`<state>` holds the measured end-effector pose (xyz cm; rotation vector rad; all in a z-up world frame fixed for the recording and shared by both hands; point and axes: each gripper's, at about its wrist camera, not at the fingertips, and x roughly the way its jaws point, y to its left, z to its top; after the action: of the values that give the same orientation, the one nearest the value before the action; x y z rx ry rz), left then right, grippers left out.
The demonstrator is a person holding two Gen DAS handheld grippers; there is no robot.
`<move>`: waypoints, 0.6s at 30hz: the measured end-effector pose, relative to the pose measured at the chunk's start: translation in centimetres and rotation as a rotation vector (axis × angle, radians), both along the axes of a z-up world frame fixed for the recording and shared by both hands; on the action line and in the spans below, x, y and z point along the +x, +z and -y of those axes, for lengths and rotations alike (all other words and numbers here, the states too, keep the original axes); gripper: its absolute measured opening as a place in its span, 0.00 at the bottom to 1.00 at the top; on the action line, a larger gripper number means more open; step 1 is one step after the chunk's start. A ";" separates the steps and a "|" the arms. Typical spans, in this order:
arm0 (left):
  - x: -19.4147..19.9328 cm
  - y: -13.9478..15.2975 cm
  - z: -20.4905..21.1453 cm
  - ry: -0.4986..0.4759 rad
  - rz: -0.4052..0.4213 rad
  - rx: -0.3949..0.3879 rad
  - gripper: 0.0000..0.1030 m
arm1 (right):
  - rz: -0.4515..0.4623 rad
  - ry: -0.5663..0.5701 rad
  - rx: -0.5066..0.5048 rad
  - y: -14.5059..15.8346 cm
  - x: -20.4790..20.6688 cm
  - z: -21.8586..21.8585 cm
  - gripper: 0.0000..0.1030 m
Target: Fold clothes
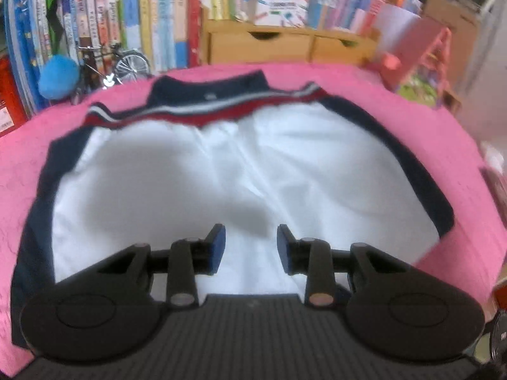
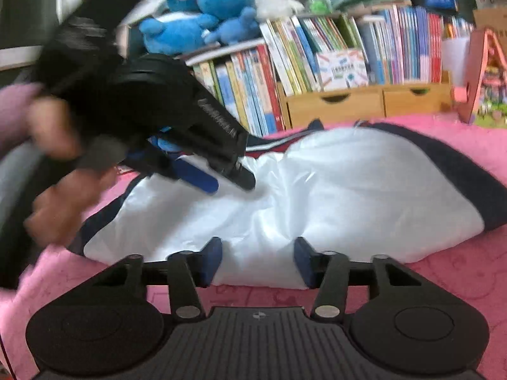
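One white garment (image 1: pixel 196 171) with navy side panels and a red, white and navy striped waistband lies spread flat on a pink cover (image 1: pixel 25 164). Two handheld grippers work above it. The left gripper (image 1: pixel 251 247) hangs over the white fabric, jaws parted and holding nothing. The right gripper (image 2: pixel 257 261) sits at the garment's near hem, jaws likewise spread, empty. The left wrist view alone shows one blue ball (image 1: pixel 58 77) beside one miniature bicycle (image 1: pixel 123 63). Only the right wrist view shows the person's hand (image 2: pixel 60 186) on the left tool, blue plush toys (image 2: pixel 196 15) and one pink-and-white plush. Both views show rows of books (image 1: pixel 152 19) and one two-drawer wooden box (image 1: pixel 285 46); lettering is too blurred to read.
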<state>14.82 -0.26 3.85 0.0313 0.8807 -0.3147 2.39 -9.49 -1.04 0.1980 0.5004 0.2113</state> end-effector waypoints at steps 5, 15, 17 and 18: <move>1.4 -1.9 1.5 -0.047 -0.055 0.035 0.25 | -0.045 0.022 -0.046 -0.5 0.7 -0.8 0.38; 10.7 -3.4 3.4 0.077 0.006 0.115 0.26 | -0.038 0.010 -0.090 -1.0 0.7 -1.8 0.36; 12.8 -3.5 3.6 0.109 0.021 0.124 0.28 | -0.039 0.008 -0.098 -1.0 1.0 -1.9 0.35; 13.9 -3.6 3.8 0.125 0.028 0.129 0.28 | -0.040 0.009 -0.098 -1.0 1.0 -1.9 0.34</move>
<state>28.72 -4.03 0.24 0.0989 0.8701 -0.1399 3.44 -7.57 -2.02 0.1052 0.5499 0.1911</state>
